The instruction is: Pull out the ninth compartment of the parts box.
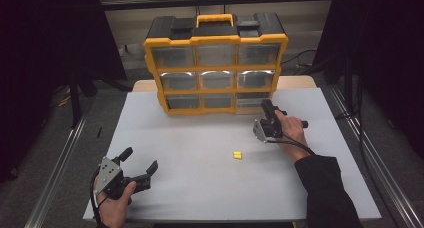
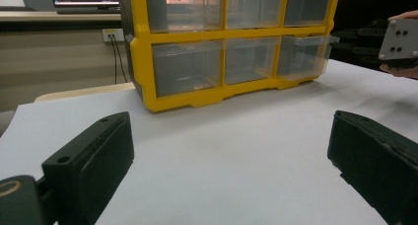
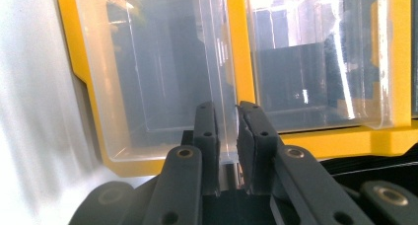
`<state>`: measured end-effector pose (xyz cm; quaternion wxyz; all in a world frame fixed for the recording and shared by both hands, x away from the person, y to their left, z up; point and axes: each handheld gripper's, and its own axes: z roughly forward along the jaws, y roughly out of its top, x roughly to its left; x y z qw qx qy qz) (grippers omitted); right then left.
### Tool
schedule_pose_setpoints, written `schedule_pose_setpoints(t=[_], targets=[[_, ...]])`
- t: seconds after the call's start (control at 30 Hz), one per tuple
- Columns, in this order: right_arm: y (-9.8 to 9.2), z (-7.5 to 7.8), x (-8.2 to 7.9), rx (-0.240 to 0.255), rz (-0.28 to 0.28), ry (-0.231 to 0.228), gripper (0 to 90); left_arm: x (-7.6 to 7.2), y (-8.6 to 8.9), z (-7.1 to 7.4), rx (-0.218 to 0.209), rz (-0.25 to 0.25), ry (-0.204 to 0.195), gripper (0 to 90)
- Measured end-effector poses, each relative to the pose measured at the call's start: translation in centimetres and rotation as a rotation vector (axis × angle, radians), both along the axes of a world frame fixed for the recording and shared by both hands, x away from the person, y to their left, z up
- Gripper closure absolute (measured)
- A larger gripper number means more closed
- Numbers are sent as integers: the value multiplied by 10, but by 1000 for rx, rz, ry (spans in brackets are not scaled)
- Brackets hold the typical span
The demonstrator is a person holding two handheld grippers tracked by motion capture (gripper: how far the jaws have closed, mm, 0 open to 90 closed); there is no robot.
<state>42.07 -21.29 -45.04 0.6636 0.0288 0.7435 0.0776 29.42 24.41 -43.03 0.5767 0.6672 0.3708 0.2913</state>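
A yellow-and-black organizer (image 1: 216, 63) with clear drawers stands at the back of the white table (image 1: 200, 188). My right gripper (image 1: 268, 106) reaches its bottom right drawer (image 1: 251, 101), which sticks out a little from the frame. In the right gripper view the jaws (image 3: 226, 131) are shut on the clear handle ridge of that drawer (image 3: 162, 87). My left gripper (image 1: 139, 160) rests open near the front left corner, nothing between its fingers (image 2: 93, 151). A small yellow piece (image 1: 237, 155) lies on the table in front of the right hand.
The left gripper view looks across bare table to the organizer (image 2: 187, 99), with the protruding drawer (image 2: 301, 56) and the right gripper's grey plate (image 2: 401, 37) at far right. Metal rails (image 1: 60, 163) run along both table sides.
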Motion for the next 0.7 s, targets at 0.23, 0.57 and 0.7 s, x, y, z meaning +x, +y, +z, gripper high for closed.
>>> schedule_pose_setpoints(t=[0.23, 0.57, 0.7], targets=[[0, 0, -5, -5, -1, -5, 802, 0, 0, 0, 8, -1, -4, 38], [1, -1, -12, -13, 12, -20, 803, 0, 0, 1, 11, -5, -5, 38], [1, -2, -14, -8, 8, -18, 803, 0, 0, 1, 12, -5, -6, 38]])
